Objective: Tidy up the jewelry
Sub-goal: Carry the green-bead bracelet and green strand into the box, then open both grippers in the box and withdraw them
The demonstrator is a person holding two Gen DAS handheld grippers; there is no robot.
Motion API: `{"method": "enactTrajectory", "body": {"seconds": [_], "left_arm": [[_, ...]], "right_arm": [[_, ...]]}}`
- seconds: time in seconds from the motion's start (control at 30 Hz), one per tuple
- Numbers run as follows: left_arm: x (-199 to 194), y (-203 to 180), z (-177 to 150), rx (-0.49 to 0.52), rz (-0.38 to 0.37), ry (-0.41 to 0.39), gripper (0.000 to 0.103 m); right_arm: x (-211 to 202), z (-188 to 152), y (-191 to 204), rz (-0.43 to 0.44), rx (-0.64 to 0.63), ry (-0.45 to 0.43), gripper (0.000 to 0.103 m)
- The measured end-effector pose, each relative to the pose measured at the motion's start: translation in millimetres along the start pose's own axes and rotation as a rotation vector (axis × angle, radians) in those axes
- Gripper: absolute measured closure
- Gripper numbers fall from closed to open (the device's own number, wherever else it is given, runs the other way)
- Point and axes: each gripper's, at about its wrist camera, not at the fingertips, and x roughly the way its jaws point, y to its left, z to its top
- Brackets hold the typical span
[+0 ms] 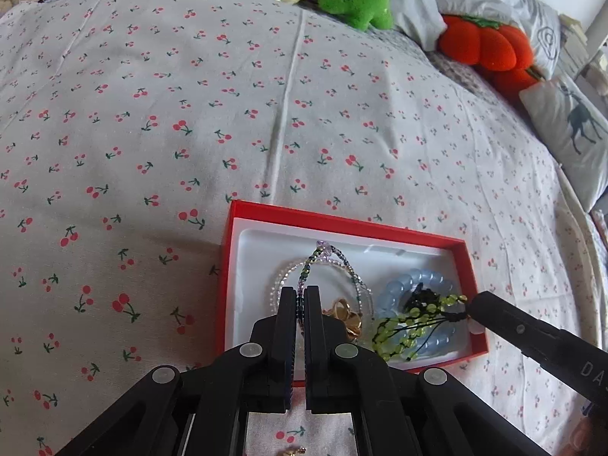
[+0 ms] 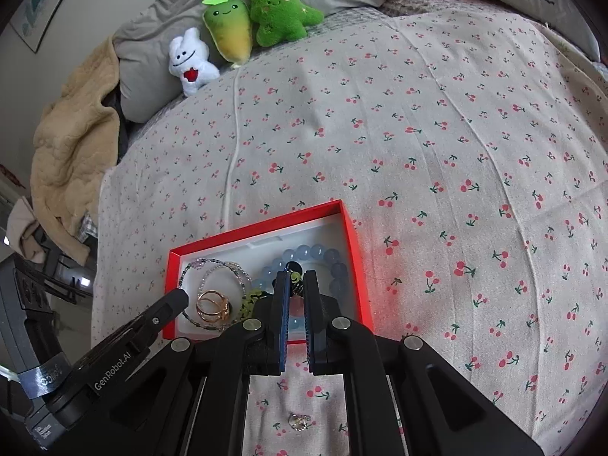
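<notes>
Strands are what worry me. My left hand-held gripper [image 1: 300, 296] is clenched on the dark seed-bead bracelet [image 1: 323, 256], and my right hand-held gripper [image 2: 297, 285] is clenched on the green bead bracelet [image 1: 395, 326]; both hang over the red box [image 1: 342, 224] on the bed [image 2: 418, 133]. Lifting could drag the gold ring [image 2: 212, 306] or blue bracelet [image 2: 315, 252] out, tangled. A stray silver ring [image 2: 299, 421] lies at 6 o'clock, outside the box.
</notes>
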Motion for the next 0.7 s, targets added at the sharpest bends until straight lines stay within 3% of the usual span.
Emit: {"method": "enactTrajectory", "body": {"seconds": [0.2,0.27,0.33,0.43,0.7], "left_arm": [[-5.2,-4.8,-2.3,0.049,0.044,-0.009,0.101],[-11.2,-8.0,-3.5,0.072,0.048,-0.014,0.089],[-19.3,-10.4,-5.3,0.088,0.055,-0.029,0.072],[-30.1,-12.3,-8.1,0.108,0.062,-0.037,0.06],[-48.2,-10.0,-20.7,0.138,0.084,-0.021,0.042]], "right_arm": [[-3.7,-1.3,-10.5,-0.029,0.009,0.01,0.094],[-8.6,-0.8,-14.1,-0.02,0.018,0.013,0.091],[-15.2,-1.5,-15.8,-0.022,0.012,0.01,0.083],[-25.9,-2.6,-14.3,-0.031,-0.017,0.005,0.076],[-48.9,-13.6,-8.5,-0.031,-0.088,-0.007,0.056]]}}
